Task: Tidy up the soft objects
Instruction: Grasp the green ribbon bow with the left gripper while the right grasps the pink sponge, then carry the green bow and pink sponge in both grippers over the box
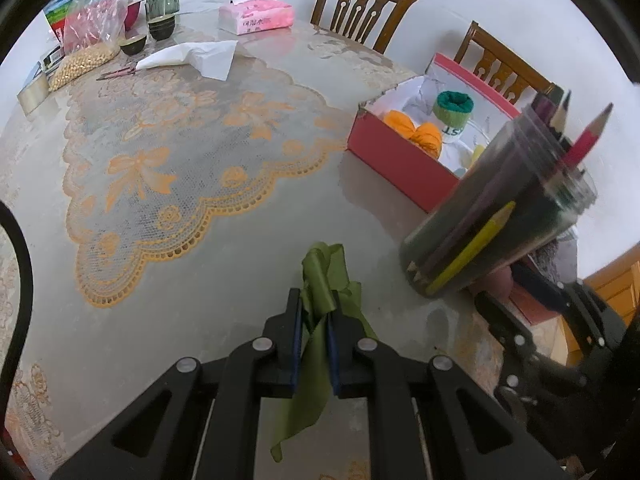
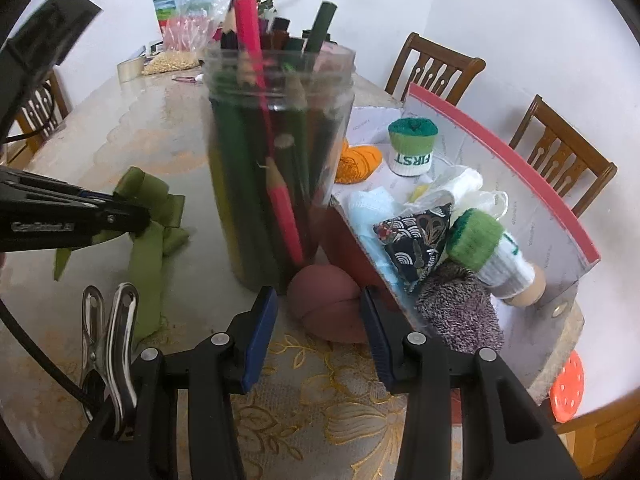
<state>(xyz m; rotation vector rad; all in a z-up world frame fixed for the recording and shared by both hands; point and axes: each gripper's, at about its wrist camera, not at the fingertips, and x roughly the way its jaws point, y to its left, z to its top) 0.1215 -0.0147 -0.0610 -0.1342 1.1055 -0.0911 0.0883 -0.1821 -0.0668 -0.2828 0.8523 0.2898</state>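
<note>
My left gripper is shut on a green ribbon bow, held just above the table; the bow's tail hangs down between the fingers. In the right wrist view the bow sits left of the pencil jar with the left gripper pinching it. My right gripper is open, its pads on either side of a reddish-brown soft ball without closing on it. A red box holds soft items: orange yarn, rolled socks, a patterned pouch.
A clear jar of coloured pencils stands between bow and box. A metal clip lies at left. Pink tissue pack, bowls, a plastic bag and wooden chairs are farther off.
</note>
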